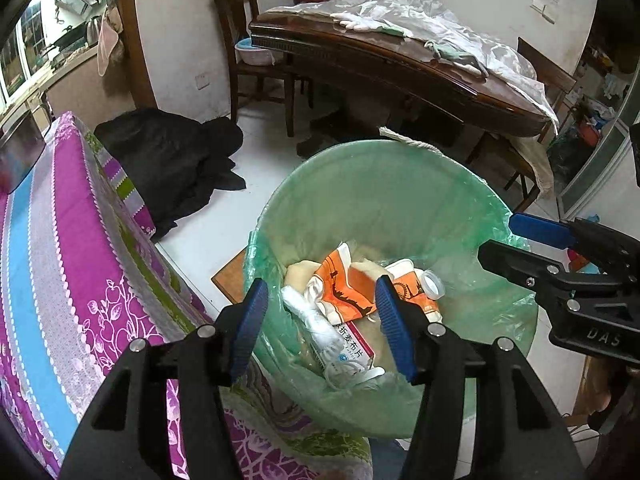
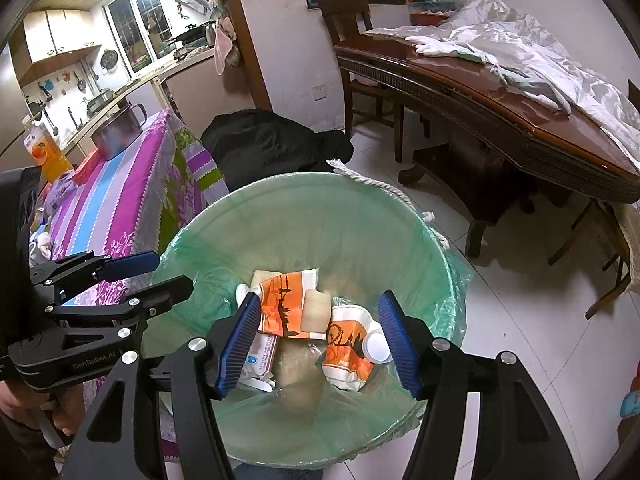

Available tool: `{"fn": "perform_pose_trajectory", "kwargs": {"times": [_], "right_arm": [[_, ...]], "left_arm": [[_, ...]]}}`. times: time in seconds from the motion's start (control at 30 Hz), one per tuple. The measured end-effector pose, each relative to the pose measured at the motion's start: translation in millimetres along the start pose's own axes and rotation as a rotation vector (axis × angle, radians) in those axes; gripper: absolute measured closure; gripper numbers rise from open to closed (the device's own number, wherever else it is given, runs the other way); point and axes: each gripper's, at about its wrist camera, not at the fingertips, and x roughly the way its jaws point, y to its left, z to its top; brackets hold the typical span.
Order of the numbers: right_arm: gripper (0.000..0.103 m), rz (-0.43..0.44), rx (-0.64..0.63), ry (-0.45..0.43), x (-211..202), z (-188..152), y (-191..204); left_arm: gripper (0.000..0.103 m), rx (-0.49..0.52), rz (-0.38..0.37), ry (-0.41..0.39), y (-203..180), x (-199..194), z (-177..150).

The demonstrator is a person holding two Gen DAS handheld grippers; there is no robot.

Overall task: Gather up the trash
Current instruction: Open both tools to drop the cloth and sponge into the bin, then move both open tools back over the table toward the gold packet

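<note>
A bin lined with a green plastic bag (image 1: 380, 200) (image 2: 304, 224) stands on the floor below both grippers. At its bottom lie orange-and-white paper wrappers (image 1: 340, 284) (image 2: 286, 304), a small white bottle (image 1: 434, 282) (image 2: 378, 346), a medicine box (image 1: 354, 346) and white wads. My left gripper (image 1: 322, 324) hangs open over the bin's left side, nothing between its blue pads. My right gripper (image 2: 320, 344) is open above the bin too, empty. Each gripper shows from the side in the other's view: the right gripper (image 1: 508, 240) and the left gripper (image 2: 172, 272).
A table with a purple, blue and white striped cloth (image 1: 60, 260) (image 2: 120, 200) borders the bin on the left. A dark wooden table (image 1: 380, 68) (image 2: 500, 120) with chairs stands behind. A black garment (image 1: 172, 152) lies on the white tiled floor.
</note>
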Motion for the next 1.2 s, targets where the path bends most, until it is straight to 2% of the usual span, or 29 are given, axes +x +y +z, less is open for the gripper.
{"fn": "perform_pose_trajectory", "kwargs": {"times": [0.43,0.53,0.7,0.8,1.03,1.2], "right_arm": [[0.034,0.012,-0.023,-0.040,-17,-1,13],[0.028,0.023,-0.048,-0.078,-28,0,24],[0.016,0.069,-0.081,-0.146,-47,-4,53],[0.011,0.103,-0.126,-0.184,-55,-9,81],[0.007,0.204,-0.229,-0.216,-62,-21,151],[0.007,0.279,-0.300,-0.210,-60,-30,196]], "left_arm": [[0.049,0.006,0.010,-0.016,1,-12,-5],[0.049,-0.001,0.012,-0.027,8,-20,-9],[0.039,-0.024,0.035,-0.075,29,-43,-23],[0.038,-0.041,0.064,-0.099,49,-60,-35],[0.036,-0.115,0.121,-0.150,113,-109,-76],[0.035,-0.201,0.217,-0.172,185,-151,-120]]}}
